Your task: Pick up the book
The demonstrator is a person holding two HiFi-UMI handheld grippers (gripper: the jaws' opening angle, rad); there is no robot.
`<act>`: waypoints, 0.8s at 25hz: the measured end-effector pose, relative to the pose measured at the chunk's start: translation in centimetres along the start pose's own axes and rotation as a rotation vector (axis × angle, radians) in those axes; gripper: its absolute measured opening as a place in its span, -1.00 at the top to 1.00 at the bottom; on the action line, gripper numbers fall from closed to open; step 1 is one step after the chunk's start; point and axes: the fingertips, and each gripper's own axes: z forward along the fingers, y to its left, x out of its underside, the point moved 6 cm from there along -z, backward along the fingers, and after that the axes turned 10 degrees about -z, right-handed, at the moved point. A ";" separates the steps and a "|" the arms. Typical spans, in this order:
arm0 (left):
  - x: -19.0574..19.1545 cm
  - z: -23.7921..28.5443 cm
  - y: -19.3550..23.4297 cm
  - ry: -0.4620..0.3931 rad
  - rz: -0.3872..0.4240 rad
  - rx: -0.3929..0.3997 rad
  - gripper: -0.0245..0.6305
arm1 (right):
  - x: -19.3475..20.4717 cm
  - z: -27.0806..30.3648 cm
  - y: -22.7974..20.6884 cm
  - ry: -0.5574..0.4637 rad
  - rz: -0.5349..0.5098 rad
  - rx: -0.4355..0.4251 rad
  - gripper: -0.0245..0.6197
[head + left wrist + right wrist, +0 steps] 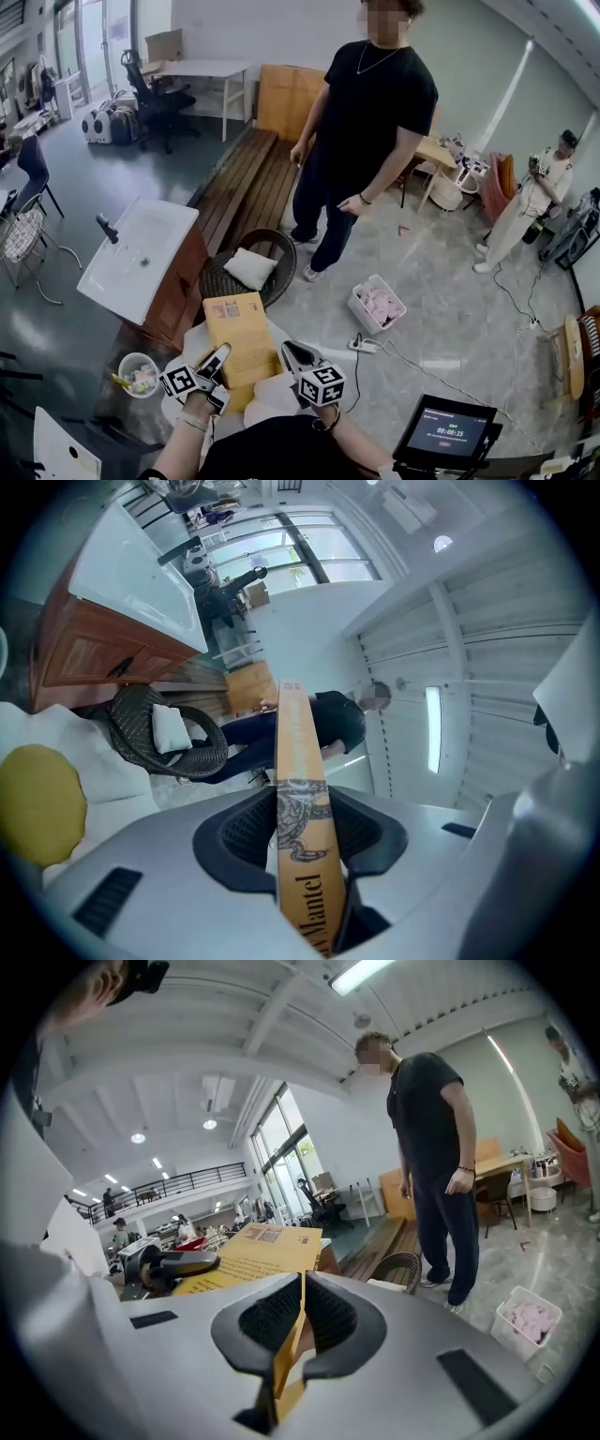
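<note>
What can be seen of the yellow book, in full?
The book is yellow-orange and lies roughly flat, held between two grippers. Its spine shows a black serpent drawing and the word Mantel. The cover that faces up carries small print. The left gripper clamps across the spine, and the right gripper pinches a thin edge on the other side.

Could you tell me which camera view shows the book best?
The head view: nearly the whole cover of the orange book shows, held between the left gripper and right gripper. The left gripper view shows only its spine, clamped in the jaws; the right gripper view shows the cover at a slant, its edge gripped.
</note>
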 end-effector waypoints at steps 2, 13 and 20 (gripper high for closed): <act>-0.1 0.4 -0.4 0.006 0.042 -0.010 0.44 | -0.5 -0.2 -0.4 -0.008 -0.004 0.004 0.83; -0.9 1.0 0.9 0.040 -0.016 0.057 0.44 | 0.3 2.1 0.2 -0.008 -0.024 0.027 0.83; 2.9 -0.3 -2.1 0.023 -0.030 0.061 0.44 | -0.3 -3.0 0.9 -0.001 -0.018 0.024 0.83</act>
